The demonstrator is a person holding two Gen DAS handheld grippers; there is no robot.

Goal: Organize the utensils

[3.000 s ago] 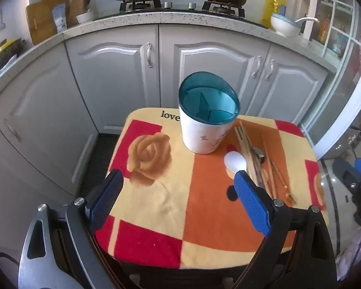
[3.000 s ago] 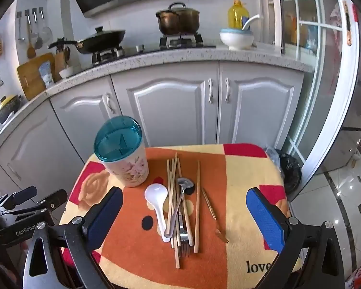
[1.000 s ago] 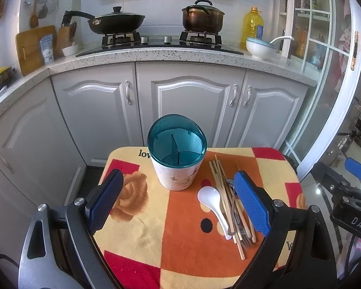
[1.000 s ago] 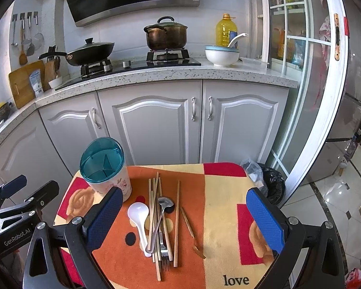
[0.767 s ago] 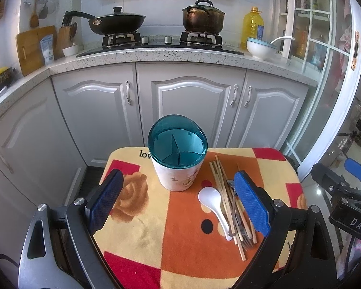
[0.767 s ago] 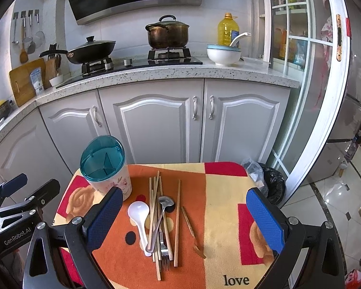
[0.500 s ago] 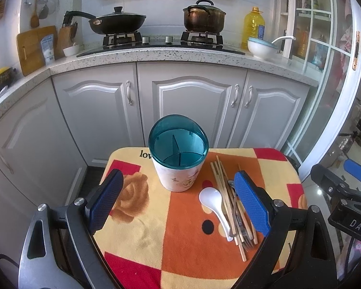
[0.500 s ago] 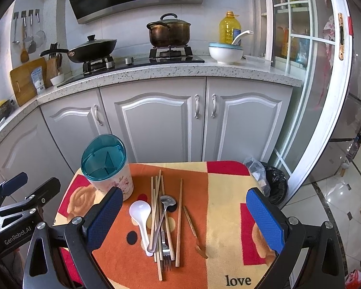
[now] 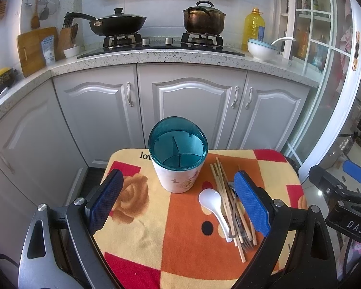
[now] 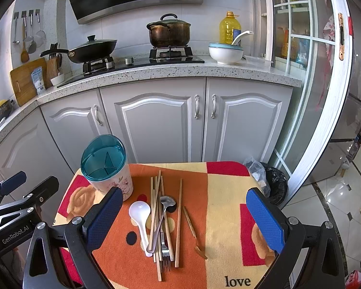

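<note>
Left gripper (image 9: 178, 202) spread wide, right gripper (image 10: 184, 219) spread wide, both empty

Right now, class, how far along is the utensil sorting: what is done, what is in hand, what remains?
Done: nothing. The divided holder stands empty on the cloth. In hand: nothing; the left gripper and right gripper are both open, above the cloth. Left: the white spoon, metal ladle, chopsticks, fork and small gold fork, all beside the holder.

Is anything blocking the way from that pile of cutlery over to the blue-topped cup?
Nothing visible. The cutlery pile lies on the cloth just beside the cup, whose top is open, with only bare cloth between them.
</note>
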